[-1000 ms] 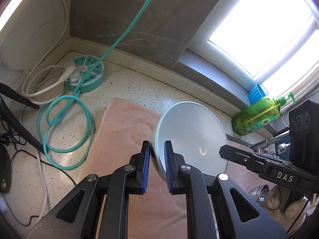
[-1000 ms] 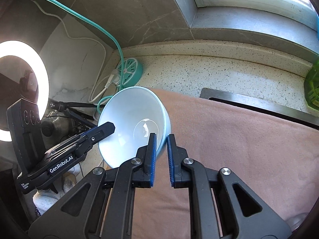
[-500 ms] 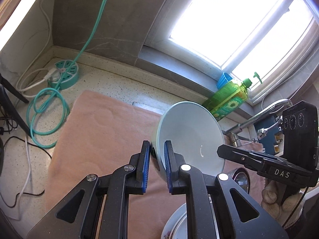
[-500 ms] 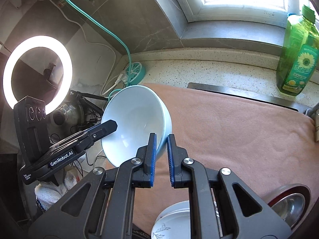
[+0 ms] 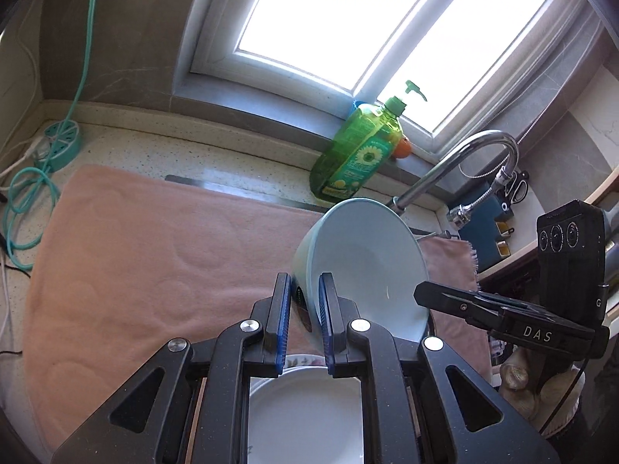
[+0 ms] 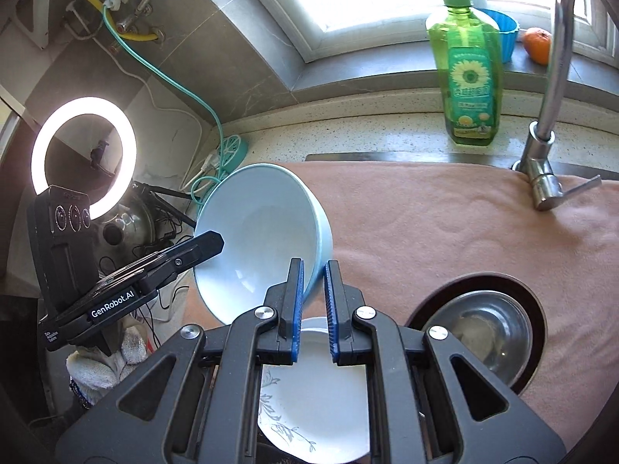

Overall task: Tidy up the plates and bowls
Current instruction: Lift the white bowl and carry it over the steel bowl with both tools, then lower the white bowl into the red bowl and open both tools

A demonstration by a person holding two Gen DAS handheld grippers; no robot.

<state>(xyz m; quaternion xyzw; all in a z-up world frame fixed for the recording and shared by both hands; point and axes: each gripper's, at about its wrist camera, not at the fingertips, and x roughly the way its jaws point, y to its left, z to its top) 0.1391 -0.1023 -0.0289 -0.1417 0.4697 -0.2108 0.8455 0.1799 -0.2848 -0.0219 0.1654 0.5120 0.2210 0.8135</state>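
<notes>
the light blue bowl (image 5: pixel 363 266) is in the air, in the lower middle of both views, tilted on its side above the pink towel (image 5: pixel 154 255). your left gripper (image 5: pixel 303 321) pinches the bowl's rim between its blue pads, with one pad inside the bowl and one outside. your right gripper (image 6: pixel 312 309) pinches the opposite rim of the same bowl (image 6: pixel 263 239) in the same way, so the two tongs are narrow and both hold this one bowl. in the left wrist view the right gripper comes in from the right edge of the frame to the bowl.

under the grippers, at the bottom centre of each view, a white plate (image 6: pixel 313 398) with a grey leaf pattern lies flat. at the lower right of the right wrist view, a steel bowl (image 6: pixel 479 332) sits inside a dark rimmed plate (image 6: pixel 537 305) on the towel. behind, at the upper right, a green soap bottle (image 6: pixel 468 73) stands on the speckled counter (image 6: pixel 348 135) near the faucet (image 6: pixel 549 89). a ring light (image 6: pixel 83 154) shines at the left edge.
</notes>
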